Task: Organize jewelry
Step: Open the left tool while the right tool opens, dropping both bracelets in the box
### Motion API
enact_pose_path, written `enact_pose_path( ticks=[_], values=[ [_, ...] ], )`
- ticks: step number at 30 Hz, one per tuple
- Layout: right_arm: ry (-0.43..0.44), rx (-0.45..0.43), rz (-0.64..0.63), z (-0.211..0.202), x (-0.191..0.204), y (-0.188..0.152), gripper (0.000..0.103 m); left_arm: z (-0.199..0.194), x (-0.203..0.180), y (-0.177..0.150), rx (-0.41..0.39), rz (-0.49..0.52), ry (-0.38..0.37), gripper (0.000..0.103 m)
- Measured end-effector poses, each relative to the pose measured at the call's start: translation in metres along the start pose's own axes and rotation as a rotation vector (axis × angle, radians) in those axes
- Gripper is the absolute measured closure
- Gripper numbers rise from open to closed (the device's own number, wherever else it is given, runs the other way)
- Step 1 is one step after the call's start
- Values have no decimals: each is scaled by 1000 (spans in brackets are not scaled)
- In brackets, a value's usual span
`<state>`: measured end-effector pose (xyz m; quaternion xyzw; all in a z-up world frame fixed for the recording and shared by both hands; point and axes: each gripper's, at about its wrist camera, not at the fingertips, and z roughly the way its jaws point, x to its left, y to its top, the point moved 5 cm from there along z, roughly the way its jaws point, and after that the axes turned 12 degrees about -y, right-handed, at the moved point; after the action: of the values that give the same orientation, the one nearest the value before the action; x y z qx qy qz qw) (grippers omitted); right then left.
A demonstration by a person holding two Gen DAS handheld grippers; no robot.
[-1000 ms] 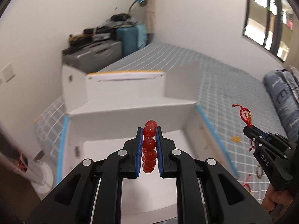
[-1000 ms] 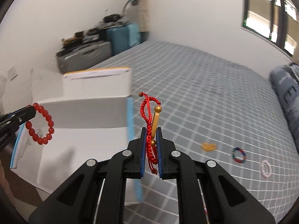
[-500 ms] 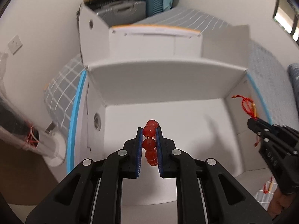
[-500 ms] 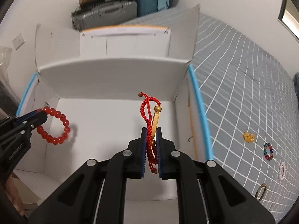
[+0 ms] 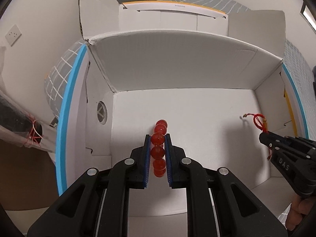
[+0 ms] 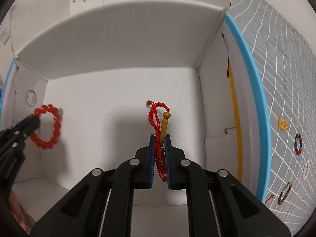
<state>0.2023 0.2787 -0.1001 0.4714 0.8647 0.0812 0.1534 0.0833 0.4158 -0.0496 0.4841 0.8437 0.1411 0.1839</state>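
My left gripper (image 5: 157, 137) is shut on a red bead bracelet (image 5: 158, 150) and holds it inside the open white cardboard box (image 5: 177, 65), above its floor. It also shows in the right wrist view (image 6: 48, 126), hanging as a ring at the left. My right gripper (image 6: 160, 138) is shut on a red braided cord bracelet (image 6: 158, 124) with gold beads, also inside the box, toward its right side. That bracelet shows in the left wrist view (image 5: 259, 120) at the right gripper's tip.
The box has raised flaps and blue-taped edges (image 6: 250, 79). On the grey checked bedspread (image 6: 286, 59) to the right lie several more pieces: a yellow one (image 6: 282, 124), a multicolour bead ring (image 6: 298, 144), a pale pink ring (image 6: 306, 169) and a brass clasp (image 6: 284, 195).
Both grippers have moved forward and down into the box with their bracelets held. The box floor now fills both views.
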Motion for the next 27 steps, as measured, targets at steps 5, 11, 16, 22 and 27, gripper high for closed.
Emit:
enact_pose_path(
  ticks=[5, 11, 16, 22, 27],
  values=[
    [-1, 14, 13, 0, -2, -4, 92, 1, 1, -1, 9, -11, -11, 90],
    [-18, 11, 12, -1, 0, -3, 79, 2, 3, -2, 21, -23, -16, 88],
    [-9, -2, 14, -6, 3, -2, 66, -3, 2, -1, 14, -18, -16, 75],
    [-5, -38, 13, -20, 8, 2, 54, -17, 2, 0, -28, -30, -3, 43],
    [15, -84, 28, -40, 7, 1, 37, -39, 0, 3, -88, -26, 8, 31]
  ],
)
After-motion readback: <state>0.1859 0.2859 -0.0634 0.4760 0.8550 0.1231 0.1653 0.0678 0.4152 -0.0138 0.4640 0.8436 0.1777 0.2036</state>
